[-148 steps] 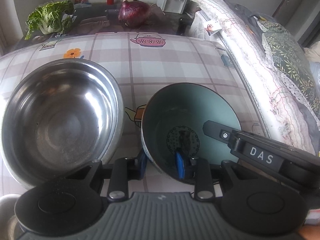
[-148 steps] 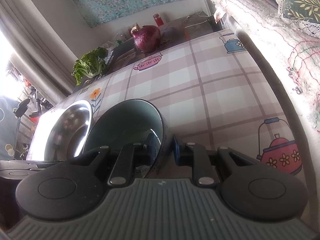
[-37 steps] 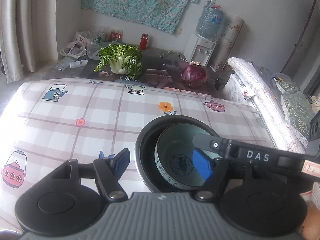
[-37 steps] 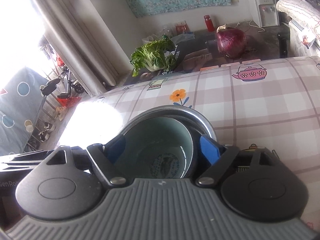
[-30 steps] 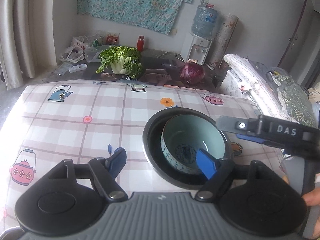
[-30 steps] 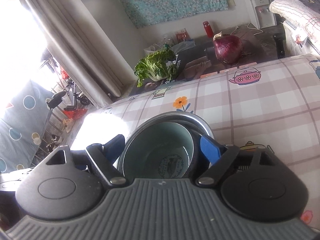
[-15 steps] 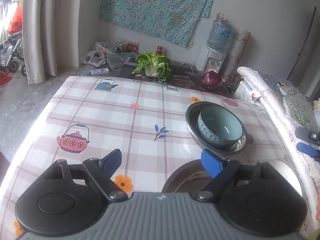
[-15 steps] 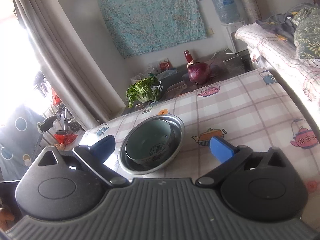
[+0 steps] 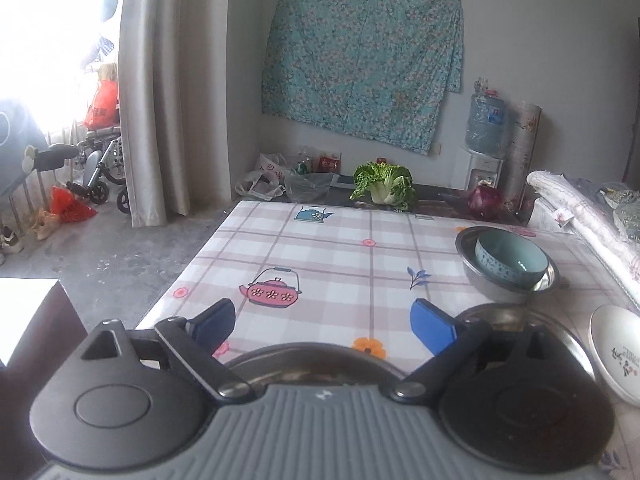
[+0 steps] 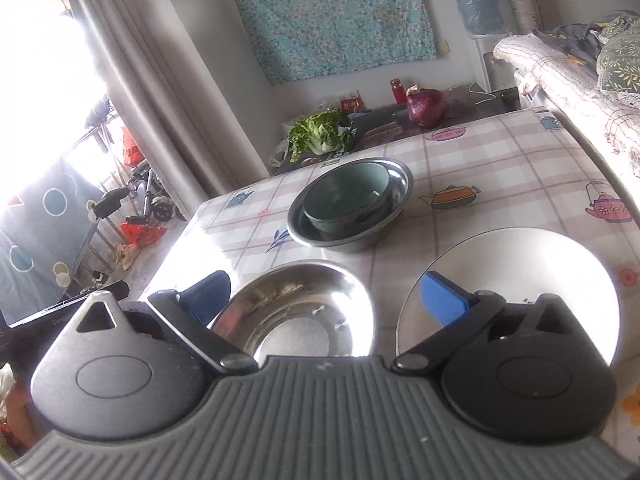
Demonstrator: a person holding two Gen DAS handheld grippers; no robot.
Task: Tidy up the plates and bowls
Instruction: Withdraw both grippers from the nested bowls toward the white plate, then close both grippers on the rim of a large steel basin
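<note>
A teal ceramic bowl (image 9: 511, 261) (image 10: 347, 197) sits nested inside a steel bowl (image 9: 472, 268) (image 10: 394, 192) on the checked tablecloth. Nearer me stand a second steel bowl (image 10: 296, 308), a steel plate (image 10: 516, 276) and a white printed plate (image 9: 616, 352). In the left wrist view another steel rim (image 9: 304, 364) lies just under the gripper. My left gripper (image 9: 324, 320) is open and empty, held back above the table's near edge. My right gripper (image 10: 328, 292) is open and empty above the near steel bowl and plate.
A cabbage (image 9: 384, 188) and a red onion (image 9: 485, 201) lie on a dark counter beyond the table. A folded quilt (image 9: 588, 224) runs along the table's right edge. A curtain (image 9: 156, 92) and wheelchair stand left, across the bare floor.
Both grippers have let go of the teal bowl, left it nested in the steel bowl, opened wide and pulled back and up toward the near side of the table.
</note>
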